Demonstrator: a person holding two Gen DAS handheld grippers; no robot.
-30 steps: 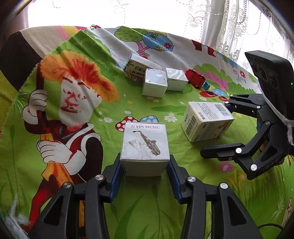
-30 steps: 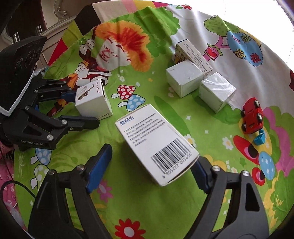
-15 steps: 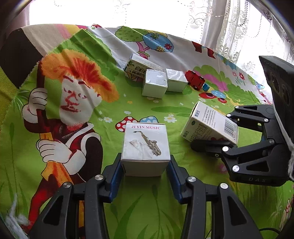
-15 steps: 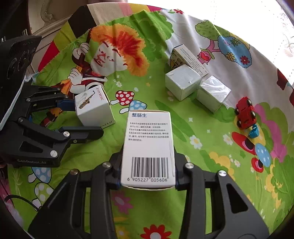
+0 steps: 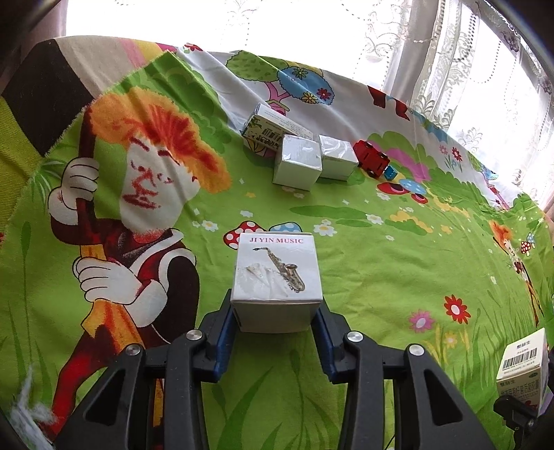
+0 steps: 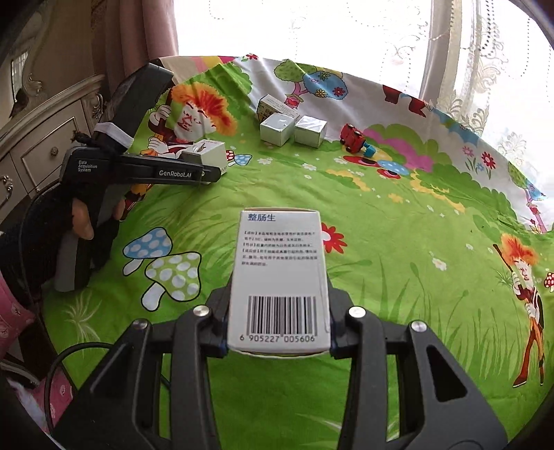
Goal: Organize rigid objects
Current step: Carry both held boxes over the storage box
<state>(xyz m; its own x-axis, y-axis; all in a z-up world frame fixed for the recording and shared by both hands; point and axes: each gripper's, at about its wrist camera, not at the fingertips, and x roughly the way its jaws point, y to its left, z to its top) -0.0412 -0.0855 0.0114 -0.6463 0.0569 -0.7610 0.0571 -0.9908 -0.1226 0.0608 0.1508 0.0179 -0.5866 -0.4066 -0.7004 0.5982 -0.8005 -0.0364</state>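
Tongs-holding hand (image 6: 83,221): right view only

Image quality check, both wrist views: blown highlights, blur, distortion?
Left wrist: window behind the curtain clipped to white, strong fisheye curve, saxophone box print sharp. Right wrist: same blown window, barcode box digits legible, no visible motion blur, dark corner vignette.

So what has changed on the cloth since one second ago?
The right gripper closed on the barcode medicine box and carried it off to the right edge of the left view. The left gripper is closing on the saxophone box. The two silver cubes, the green-printed box and the red toy car stayed in place.
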